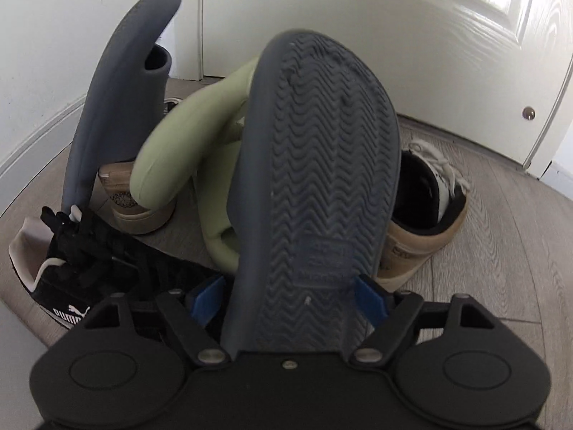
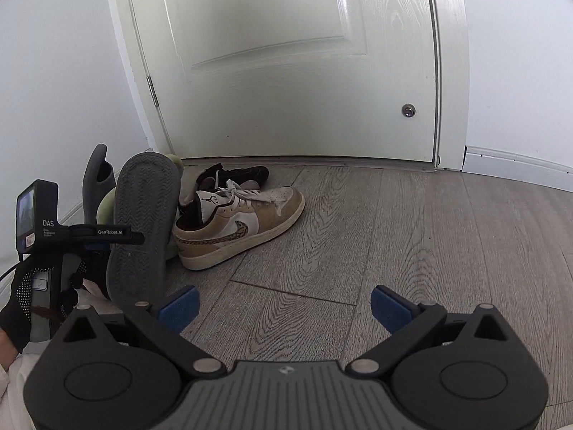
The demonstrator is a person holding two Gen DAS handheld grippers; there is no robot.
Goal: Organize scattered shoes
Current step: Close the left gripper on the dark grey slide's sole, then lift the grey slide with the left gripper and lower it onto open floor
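Left gripper [image 1: 288,295], tilted down toward the floor, clamped the heel of a grey slide [image 1: 315,165], sole facing the camera, over the shoe pile by the door [image 2: 286,64]. A gloved hand [image 2: 21,304] held it. Right gripper [image 2: 284,306] hung open over bare floor [image 2: 412,233]. The slide hid most of a green slide [image 1: 168,154] and part of a tan sneaker [image 2: 243,222].

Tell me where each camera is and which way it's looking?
Left wrist: sits on the left gripper, looks down along its fingers at the grey slide they hold, sole up, above the shoe pile.
Right wrist: sits on the right gripper, faces the white door over bare floor; open fingers and a gloved hand show.
Both share the slide, tan sneaker and door.
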